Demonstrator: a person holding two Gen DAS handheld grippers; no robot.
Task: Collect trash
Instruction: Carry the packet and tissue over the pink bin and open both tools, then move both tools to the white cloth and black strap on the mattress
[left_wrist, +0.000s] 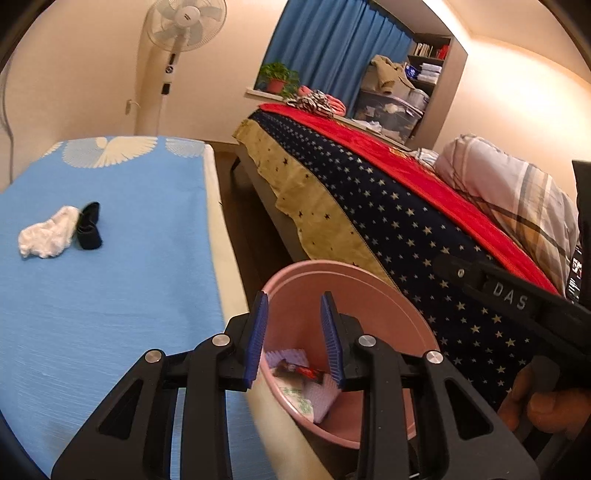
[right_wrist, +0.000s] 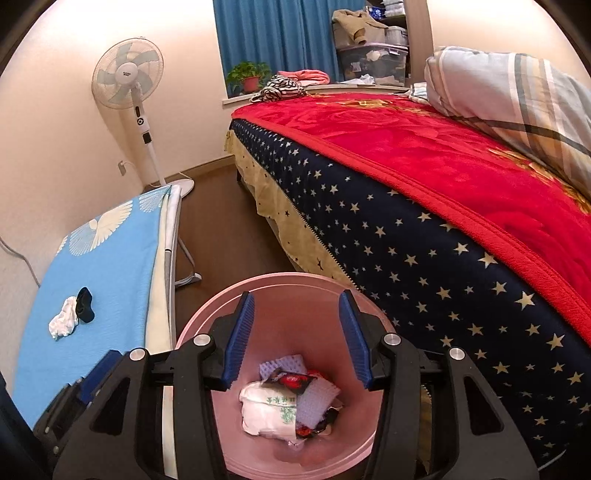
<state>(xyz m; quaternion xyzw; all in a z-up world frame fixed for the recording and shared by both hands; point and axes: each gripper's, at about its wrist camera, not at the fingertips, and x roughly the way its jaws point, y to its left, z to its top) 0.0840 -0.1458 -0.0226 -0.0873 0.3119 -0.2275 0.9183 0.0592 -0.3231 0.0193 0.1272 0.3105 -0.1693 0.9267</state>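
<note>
Both my jaws stand apart and empty above the pink bin (right_wrist: 295, 458) of wrappers (right_wrist: 291, 382); white tissue (left_wrist: 46, 232) lies on the blue worktop (left_wrist: 110, 314).

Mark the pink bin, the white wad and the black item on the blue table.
pink bin (right_wrist: 280, 284), right wrist view, far rim.
white wad (left_wrist: 46, 232), left wrist view, its middle.
black item (left_wrist: 89, 226), left wrist view, its middle.
</note>
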